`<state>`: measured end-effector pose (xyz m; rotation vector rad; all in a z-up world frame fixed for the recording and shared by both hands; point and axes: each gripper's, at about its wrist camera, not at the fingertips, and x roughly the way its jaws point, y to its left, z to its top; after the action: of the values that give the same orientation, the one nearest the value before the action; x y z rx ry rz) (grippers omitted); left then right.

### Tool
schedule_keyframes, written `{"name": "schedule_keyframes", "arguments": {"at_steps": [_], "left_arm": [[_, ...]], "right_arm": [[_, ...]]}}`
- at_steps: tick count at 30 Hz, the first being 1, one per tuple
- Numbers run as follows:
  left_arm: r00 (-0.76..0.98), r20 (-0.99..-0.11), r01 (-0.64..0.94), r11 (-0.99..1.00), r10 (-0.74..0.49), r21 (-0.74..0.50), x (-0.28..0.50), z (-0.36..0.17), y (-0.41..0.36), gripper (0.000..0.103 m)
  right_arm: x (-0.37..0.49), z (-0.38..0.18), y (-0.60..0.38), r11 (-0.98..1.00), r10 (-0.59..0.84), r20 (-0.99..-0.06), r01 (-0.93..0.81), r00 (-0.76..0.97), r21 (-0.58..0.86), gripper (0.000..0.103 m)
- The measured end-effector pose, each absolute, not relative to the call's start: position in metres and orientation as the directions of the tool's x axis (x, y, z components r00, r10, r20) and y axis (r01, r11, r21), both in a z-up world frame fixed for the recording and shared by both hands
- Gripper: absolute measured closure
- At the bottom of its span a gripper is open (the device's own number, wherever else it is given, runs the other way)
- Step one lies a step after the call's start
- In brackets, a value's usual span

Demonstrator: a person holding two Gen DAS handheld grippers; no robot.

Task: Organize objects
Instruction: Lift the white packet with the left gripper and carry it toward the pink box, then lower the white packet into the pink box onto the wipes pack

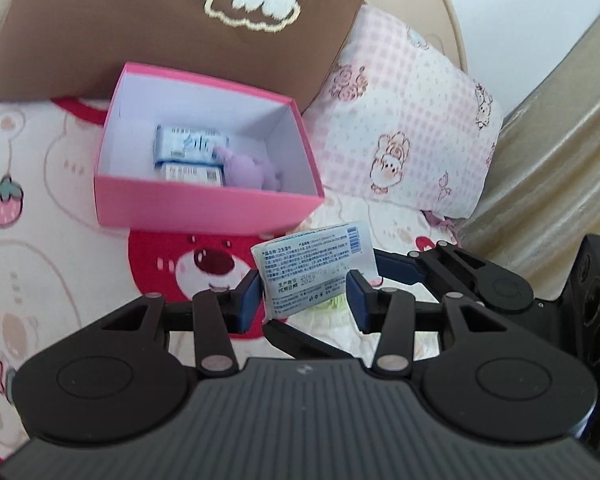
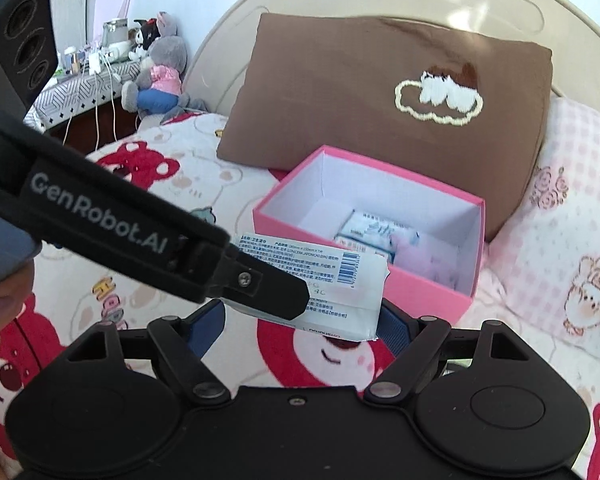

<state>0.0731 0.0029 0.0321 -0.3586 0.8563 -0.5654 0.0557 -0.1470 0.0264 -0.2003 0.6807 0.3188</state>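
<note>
Your left gripper (image 1: 306,286) clamps the wipes packet (image 1: 314,266) near the pink box (image 1: 203,204); your right gripper (image 2: 300,320) stands apart.

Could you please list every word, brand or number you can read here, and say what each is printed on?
"GenRobot.AI": on a finger of the left gripper.
"2027": on the white packet; its barcode and other print are too small to read.
"Hap": coloured letters on the bedsheet, cut off.
Labels on the packets in the pink box: too blurred to read.
</note>
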Motion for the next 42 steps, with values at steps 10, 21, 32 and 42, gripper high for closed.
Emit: {"name": "schedule_keyframes", "arguments": {"at_steps": [10,21,32,42], "left_arm": [[0.532,-0.616,0.335,0.813,-0.581,-0.477,0.108,0.060,0.002,0.060],[0.549,-0.631,0.319,0.835,-0.549,-0.448,0.143,0.068,0.003,0.060],[0.521,-0.657,0.280,0.836,-0.545,-0.471,0.199,0.045,-0.005,0.060],[0.491,-0.687,0.224,0.840,-0.535,-0.495,0.255,0.014,-0.011,0.060]], "right_arm": [[0.092,0.052,-0.147,0.922,0.227,-0.662,-0.376,0.715,-0.090,0.018],[0.129,0.055,-0.148,0.917,0.236,-0.664,-0.389,0.709,-0.090,0.018],[0.184,0.041,-0.158,0.940,0.221,-0.708,-0.340,0.670,-0.029,0.019],[0.238,0.006,-0.180,0.941,0.278,-0.724,-0.332,0.632,0.071,0.019]]}}
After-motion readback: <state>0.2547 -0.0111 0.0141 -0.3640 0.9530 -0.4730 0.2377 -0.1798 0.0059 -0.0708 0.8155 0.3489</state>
